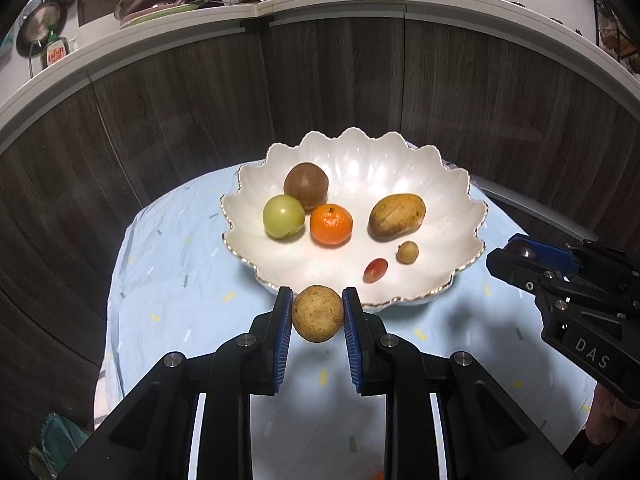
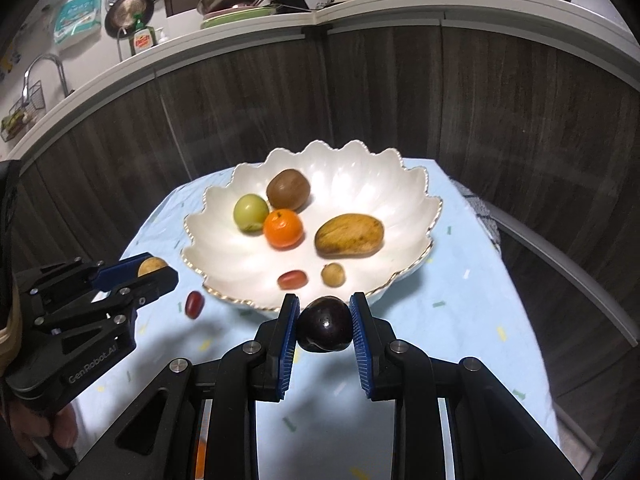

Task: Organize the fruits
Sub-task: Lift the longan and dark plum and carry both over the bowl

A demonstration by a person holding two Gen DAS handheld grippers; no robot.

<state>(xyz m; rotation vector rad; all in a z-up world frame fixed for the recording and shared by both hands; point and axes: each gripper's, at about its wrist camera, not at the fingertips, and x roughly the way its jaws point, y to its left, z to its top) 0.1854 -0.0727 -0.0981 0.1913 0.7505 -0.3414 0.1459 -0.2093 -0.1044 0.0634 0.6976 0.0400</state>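
Note:
A white scalloped bowl sits on a light blue tablecloth. It holds a brown round fruit, a green fruit, a mandarin, a mango, a small tan fruit and a red grape. My left gripper is shut on a round tan fruit, held just before the bowl's near rim. My right gripper is shut on a dark plum, also near the rim. A loose red grape lies on the cloth left of the bowl.
The blue-clothed table stands close to dark wood cabinet fronts under a white counter edge. The counter carries pots, dishes and a soap bottle. A sink tap shows at far left.

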